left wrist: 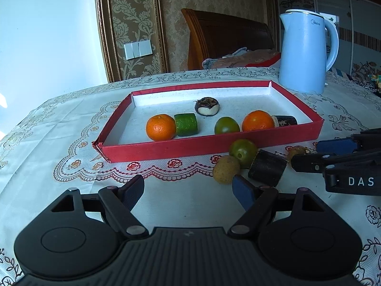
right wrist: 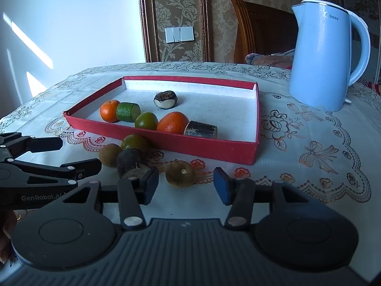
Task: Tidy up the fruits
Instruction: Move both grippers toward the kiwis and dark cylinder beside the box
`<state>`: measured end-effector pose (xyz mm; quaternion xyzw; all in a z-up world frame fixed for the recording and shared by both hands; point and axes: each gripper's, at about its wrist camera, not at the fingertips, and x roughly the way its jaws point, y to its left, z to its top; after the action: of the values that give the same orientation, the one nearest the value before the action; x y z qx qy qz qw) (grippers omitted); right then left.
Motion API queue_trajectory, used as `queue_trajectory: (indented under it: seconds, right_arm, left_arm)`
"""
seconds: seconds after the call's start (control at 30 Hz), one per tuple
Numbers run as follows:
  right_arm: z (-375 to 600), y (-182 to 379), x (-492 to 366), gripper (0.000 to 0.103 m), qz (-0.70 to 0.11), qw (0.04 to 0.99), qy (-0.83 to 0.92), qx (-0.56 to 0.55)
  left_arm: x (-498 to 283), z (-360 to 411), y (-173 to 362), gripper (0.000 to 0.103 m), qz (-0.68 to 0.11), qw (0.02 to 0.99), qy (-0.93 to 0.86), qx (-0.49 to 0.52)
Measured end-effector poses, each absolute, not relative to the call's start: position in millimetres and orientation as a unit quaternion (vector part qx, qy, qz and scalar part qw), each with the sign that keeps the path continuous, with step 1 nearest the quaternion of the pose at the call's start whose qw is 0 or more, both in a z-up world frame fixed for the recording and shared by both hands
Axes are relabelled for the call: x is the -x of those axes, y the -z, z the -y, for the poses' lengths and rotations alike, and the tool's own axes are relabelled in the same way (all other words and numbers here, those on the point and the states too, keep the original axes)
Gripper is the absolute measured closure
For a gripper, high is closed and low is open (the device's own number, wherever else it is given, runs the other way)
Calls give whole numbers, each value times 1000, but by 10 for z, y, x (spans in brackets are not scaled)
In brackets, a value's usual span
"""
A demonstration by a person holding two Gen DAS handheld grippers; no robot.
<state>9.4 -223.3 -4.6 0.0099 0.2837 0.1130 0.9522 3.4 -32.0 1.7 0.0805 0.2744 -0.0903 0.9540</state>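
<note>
A red tray (left wrist: pixel 214 144) (right wrist: pixel 166 143) holds two oranges (left wrist: pixel 161 127) (left wrist: pixel 257 120), a green cylinder piece (left wrist: pixel 186 124), a green round fruit (left wrist: pixel 226 125), a dark cylinder (left wrist: pixel 285 120) and a dark-and-white piece (left wrist: pixel 206 106). In front of it on the cloth lie a green fruit (right wrist: pixel 134 143), a brown fruit (right wrist: pixel 109 155), a black cylinder (right wrist: pixel 131 160) and another brown fruit (right wrist: pixel 180 173). My left gripper (left wrist: pixel 189 189) is open and empty, near the brown fruit (left wrist: pixel 226 169). My right gripper (right wrist: pixel 185 184) is open around the lone brown fruit, apart from it.
A light blue kettle (left wrist: pixel 307 52) (right wrist: pixel 326 57) stands behind the tray's right end on the embroidered tablecloth (right wrist: pixel 309 143). A wooden chair back (left wrist: pixel 226 38) and papered wall lie beyond the table. The table edge curves away at left.
</note>
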Motion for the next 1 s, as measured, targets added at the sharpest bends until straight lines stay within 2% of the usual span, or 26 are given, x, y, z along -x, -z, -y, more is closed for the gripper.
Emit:
queue_trajectory:
  seconds: [0.07, 0.2, 0.23, 0.27, 0.9, 0.93, 1.0]
  right_arm:
    - [2224, 48, -113, 62, -286, 951, -116, -10]
    - [2210, 55, -150, 62, -292, 949, -121, -10]
    - [2210, 60, -163, 72, -295, 948, -123, -11]
    - [2206, 66, -174, 75, -298, 946, -124, -10]
    - [2230, 87, -182, 75, -301, 945, -126, -20]
    - [2231, 87, -182, 75, -301, 945, -126, -20]
    - [2232, 87, -186, 75, -301, 945, -126, -21]
  left_arm:
    - [-49, 341, -16, 22, -275, 953, 97, -83]
    - [-92, 383, -15, 22, -277, 951, 104, -86]
    - [-102, 399, -13, 22, -277, 951, 105, -88]
    - [-110, 409, -12, 22, -277, 951, 105, -89]
    - [-331, 487, 41, 22, -303, 944, 108, -77]
    - [-326, 492, 41, 24, -301, 944, 108, -78]
    - [-321, 515, 46, 35, -301, 943, 113, -84]
